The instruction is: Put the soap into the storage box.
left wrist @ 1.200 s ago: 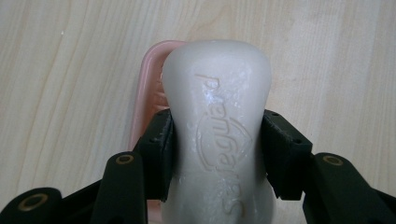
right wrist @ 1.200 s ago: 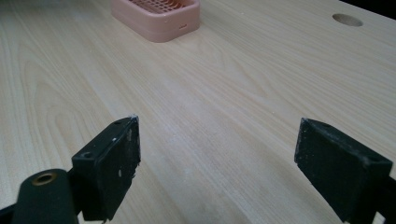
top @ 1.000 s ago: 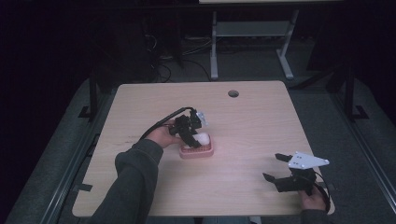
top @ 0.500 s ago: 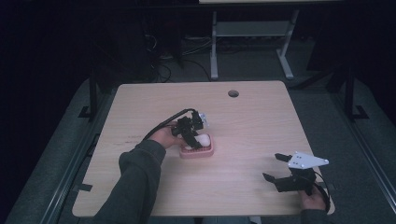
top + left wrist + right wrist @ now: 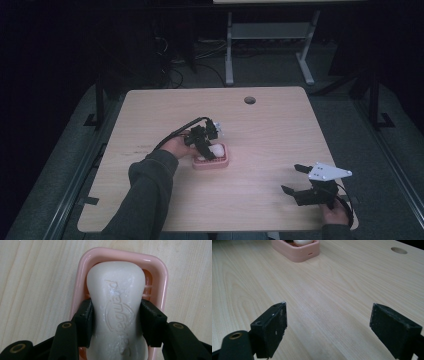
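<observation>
A white bar of soap (image 5: 117, 307) with raised lettering sits over a pink soap dish (image 5: 82, 267), and my left gripper (image 5: 116, 322) is shut on its sides, one black pad against each flank. From above, that gripper (image 5: 207, 147) points down into the pink dish (image 5: 220, 163) at the table's middle, the soap (image 5: 218, 150) showing white between the jaws. My right gripper (image 5: 295, 180) rests near the front right corner, jaws wide open with bare wood between the pads (image 5: 273, 327). The dish (image 5: 299, 251) lies far ahead in the right gripper view.
The light wooden table (image 5: 150, 115) has a round cable hole (image 5: 249, 100) near its far edge. A grey metal stand (image 5: 265, 35) is on the dark floor behind. A cable (image 5: 175, 132) trails from the left gripper.
The left gripper has shifted only slightly over the dish, still clamped on the soap. The right gripper has kept still.
</observation>
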The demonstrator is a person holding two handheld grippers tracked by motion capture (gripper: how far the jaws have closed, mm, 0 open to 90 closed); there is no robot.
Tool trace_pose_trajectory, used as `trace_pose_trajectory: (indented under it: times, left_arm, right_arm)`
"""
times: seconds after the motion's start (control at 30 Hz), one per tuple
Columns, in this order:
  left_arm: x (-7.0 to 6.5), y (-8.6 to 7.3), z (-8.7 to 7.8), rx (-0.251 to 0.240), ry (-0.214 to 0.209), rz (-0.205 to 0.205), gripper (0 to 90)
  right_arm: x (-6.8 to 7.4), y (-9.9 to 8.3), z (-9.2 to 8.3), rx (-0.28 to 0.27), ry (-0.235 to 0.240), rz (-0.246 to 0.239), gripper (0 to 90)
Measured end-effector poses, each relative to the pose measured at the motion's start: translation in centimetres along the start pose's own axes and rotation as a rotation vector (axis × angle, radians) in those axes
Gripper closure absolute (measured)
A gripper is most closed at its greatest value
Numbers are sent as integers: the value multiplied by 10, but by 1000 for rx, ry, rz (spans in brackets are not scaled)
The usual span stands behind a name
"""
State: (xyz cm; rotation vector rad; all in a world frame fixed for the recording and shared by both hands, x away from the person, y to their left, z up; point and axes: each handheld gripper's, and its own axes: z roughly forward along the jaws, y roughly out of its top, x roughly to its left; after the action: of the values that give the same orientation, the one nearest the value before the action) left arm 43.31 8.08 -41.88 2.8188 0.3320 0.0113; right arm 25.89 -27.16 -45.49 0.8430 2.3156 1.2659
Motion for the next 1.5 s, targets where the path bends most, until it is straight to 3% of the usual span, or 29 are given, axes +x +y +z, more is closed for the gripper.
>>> trace_pose_trajectory:
  times: [1.23,1.5]
  left_arm:
    - [-2,1,3,20,3,-4,482]
    - [-3,-2,-2,-3,16,-10,453]
  right_arm:
    - [1,1,1,4,4,-4,136]
    - [1,2,2,5,5,-7,136]
